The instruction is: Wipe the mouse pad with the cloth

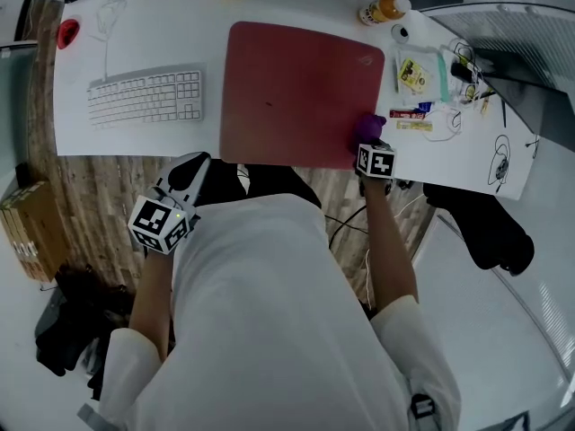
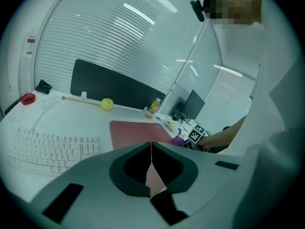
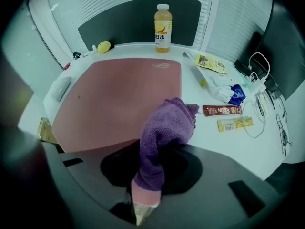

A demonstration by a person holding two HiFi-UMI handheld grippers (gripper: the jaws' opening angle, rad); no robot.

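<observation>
The red mouse pad (image 1: 301,92) (image 3: 119,99) (image 2: 136,132) lies on the white desk between keyboard and clutter. My right gripper (image 1: 370,144) (image 3: 151,175) is shut on the purple cloth (image 3: 167,132) (image 1: 367,129), which bunches out over the pad's near right corner. My left gripper (image 1: 190,176) (image 2: 151,168) is shut with nothing in it, held off the desk's front edge, below and left of the pad.
A white keyboard (image 1: 145,97) lies left of the pad. An orange drink bottle (image 3: 163,22) (image 1: 384,9) stands at the back. Snack packets (image 3: 221,110), cables (image 1: 467,61) and a yellow ball (image 2: 106,104) are scattered around. A black chair (image 1: 485,227) stands at the right.
</observation>
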